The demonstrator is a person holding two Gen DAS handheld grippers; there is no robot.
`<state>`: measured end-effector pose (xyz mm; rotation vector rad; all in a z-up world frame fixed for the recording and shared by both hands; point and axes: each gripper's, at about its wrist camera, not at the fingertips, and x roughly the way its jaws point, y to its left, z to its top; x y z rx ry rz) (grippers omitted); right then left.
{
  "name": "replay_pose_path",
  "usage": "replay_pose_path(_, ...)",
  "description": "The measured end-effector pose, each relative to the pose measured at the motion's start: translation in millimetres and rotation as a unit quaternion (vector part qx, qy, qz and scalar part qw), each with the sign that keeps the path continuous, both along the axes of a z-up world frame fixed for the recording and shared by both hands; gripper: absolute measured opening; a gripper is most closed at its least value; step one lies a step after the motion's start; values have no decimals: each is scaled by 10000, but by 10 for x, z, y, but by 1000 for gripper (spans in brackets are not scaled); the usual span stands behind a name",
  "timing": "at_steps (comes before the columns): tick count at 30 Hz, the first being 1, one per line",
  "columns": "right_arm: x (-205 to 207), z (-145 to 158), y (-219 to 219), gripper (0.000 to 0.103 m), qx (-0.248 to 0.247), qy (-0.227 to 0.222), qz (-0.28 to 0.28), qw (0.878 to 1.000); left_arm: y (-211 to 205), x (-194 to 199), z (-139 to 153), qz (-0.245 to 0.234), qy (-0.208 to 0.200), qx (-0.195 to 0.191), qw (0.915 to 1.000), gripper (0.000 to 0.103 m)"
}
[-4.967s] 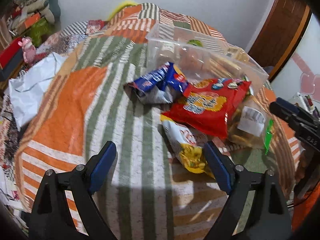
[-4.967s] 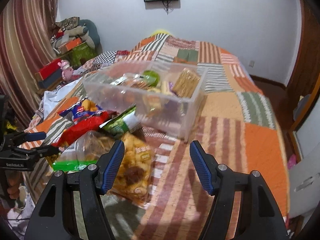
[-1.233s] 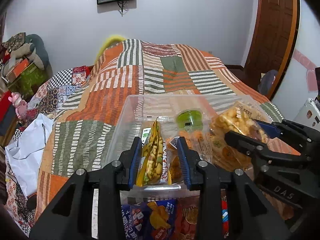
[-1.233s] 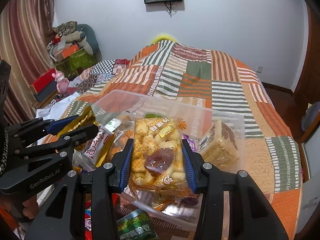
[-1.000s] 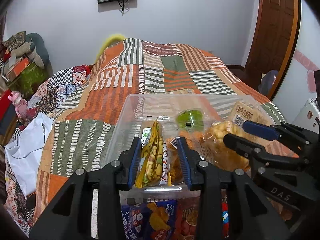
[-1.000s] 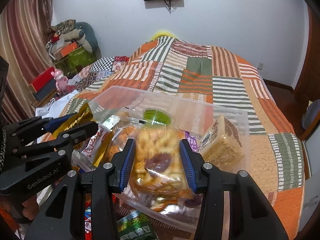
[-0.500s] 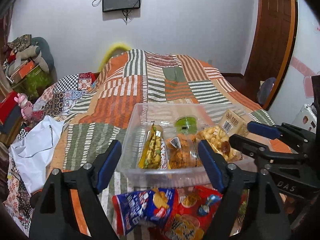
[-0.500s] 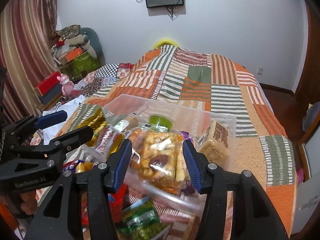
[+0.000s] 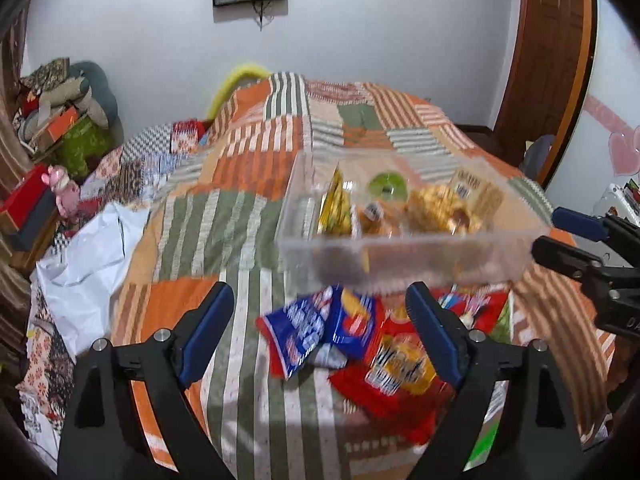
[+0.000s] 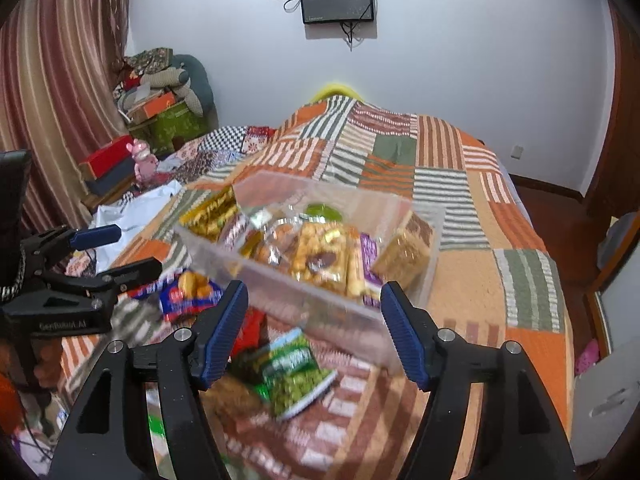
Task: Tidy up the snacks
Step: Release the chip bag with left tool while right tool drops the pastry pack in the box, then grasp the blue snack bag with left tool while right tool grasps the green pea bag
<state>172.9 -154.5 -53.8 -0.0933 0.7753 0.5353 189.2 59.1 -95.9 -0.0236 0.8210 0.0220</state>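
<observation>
A clear plastic bin [image 9: 404, 246] stands on the patchwork bed and holds several snack packs, among them a gold pack [image 9: 335, 208] at its left and a yellow puffed-snack pack [image 10: 320, 256] in the middle. The bin also shows in the right wrist view [image 10: 288, 280]. In front of it lie a blue chip bag [image 9: 316, 326], a red chip bag [image 9: 400, 368] and a green pea bag [image 10: 294, 368]. My left gripper [image 9: 318, 330] is open and empty above the blue and red bags. My right gripper [image 10: 314, 328] is open and empty above the green bag.
The bedspread [image 9: 224, 216] carries a white plastic bag [image 9: 86, 248] at its left edge. Boxes and a pink toy [image 10: 142, 164] sit by the curtain at the left. A wooden door [image 9: 548, 64] is at the right. A wall-mounted screen [image 10: 338, 0] hangs behind.
Both grippers let go of their snack packs inside the bin, opened wide and pulled back. They now hover over the loose bags in front of the bin.
</observation>
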Motion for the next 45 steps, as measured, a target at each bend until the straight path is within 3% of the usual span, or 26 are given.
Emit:
replay_pose_path(9, -58, -267, -13, 66, -165, 298, 10, 9994, -6, -84, -328, -119, 362, -146, 9992, 88)
replay_pose_path(19, 3, -536, 67, 66, -342, 773, 171, 9963, 30, 147, -534, -66, 647, -285, 9975, 88)
replay_pose_path(28, 50, -663, 161, 66, -322, 1101, 384, 9927, 36, 292, -622, -12, 645, -354, 9973, 99)
replay_pose_path(35, 95, -739, 143, 65, -126, 1403, 405, 9892, 229, 391, -780, 132, 911, -1068, 9900, 100)
replay_pose_path(36, 84, -739, 147, 61, -130, 1394, 413, 9893, 250, 399, -797, 147, 924, -1150, 9890, 100)
replay_pose_path(39, 53, -738, 177, 43, -150, 1376, 538, 9889, 234, 395, -790, 83, 847, -1182, 9893, 91)
replay_pose_path(45, 11, -711, 208, 41, -273, 1204, 536, 9909, 158, 317, -722, 74, 704, -1020, 9923, 79)
